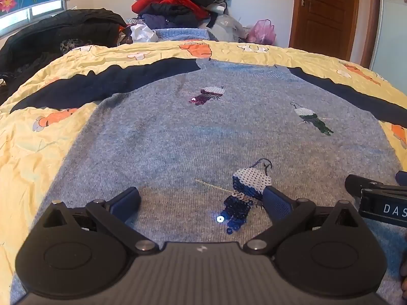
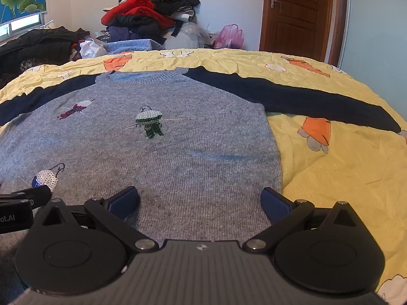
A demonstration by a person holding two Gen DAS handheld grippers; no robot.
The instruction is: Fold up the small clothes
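Note:
A small grey knit sweater [image 1: 193, 137] [image 2: 157, 152] with dark navy sleeves lies flat and spread out on the yellow bedspread [image 1: 30, 147] [image 2: 343, 172], neck at the far side. Sequin figures decorate its front. My left gripper [image 1: 201, 200] hovers over the sweater's lower part, jaws wide open, nothing between them; a blue sequin figure [image 1: 244, 193] lies under the gap. My right gripper [image 2: 199, 200] hangs open over the lower right hem, its right finger [image 2: 276, 204] near the sweater's side edge. Each gripper shows at the other view's edge.
Beyond the bed rises a pile of red, black and blue clothes [image 1: 178, 2] [image 2: 150, 12], with a pink plastic bag [image 2: 229, 36] beside it. Dark garments [image 1: 63, 33] lie at the far left. A brown wooden door [image 2: 297, 12] stands at the back right.

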